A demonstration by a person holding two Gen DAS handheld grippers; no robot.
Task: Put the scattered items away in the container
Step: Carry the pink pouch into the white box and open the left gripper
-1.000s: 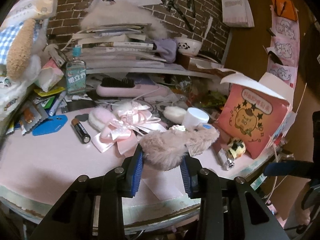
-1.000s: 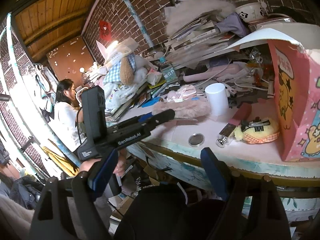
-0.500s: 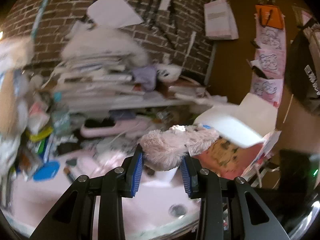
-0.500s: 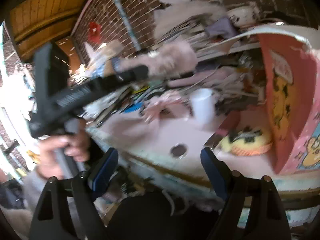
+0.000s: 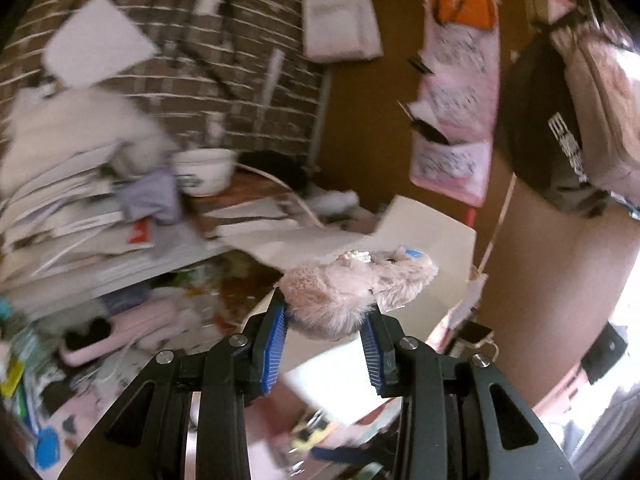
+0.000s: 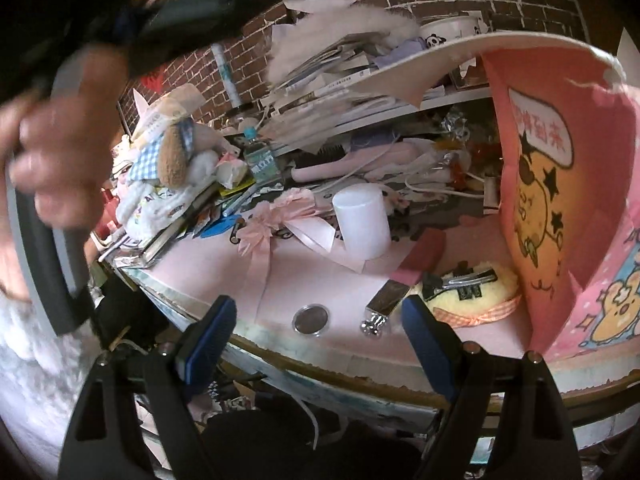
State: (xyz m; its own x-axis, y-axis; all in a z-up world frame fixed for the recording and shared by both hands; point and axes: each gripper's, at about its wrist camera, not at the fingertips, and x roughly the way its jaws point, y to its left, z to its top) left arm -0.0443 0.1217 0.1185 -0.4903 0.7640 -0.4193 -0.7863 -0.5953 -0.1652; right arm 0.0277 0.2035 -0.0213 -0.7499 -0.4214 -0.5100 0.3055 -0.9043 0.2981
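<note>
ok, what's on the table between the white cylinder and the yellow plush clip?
Right wrist view: a pink block lies between the white cylinder and the yellow plush clip.

1. The left wrist view is raised above the pink table (image 5: 100, 400), aimed at the brick wall (image 5: 168, 76)
2. The right wrist view is held low, near the table edge; the panda bowl (image 6: 444, 32) is shared

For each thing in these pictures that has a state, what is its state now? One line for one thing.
Left gripper: shut on the fluffy beige fur accessory, held in the air.
Right gripper: open, holds nothing.
Pink cartoon paper bag: upright, white flap open.
White plastic cylinder: upright on the pink tabletop.
Yellow plush hair clip: lying flat beside the bag.
</note>
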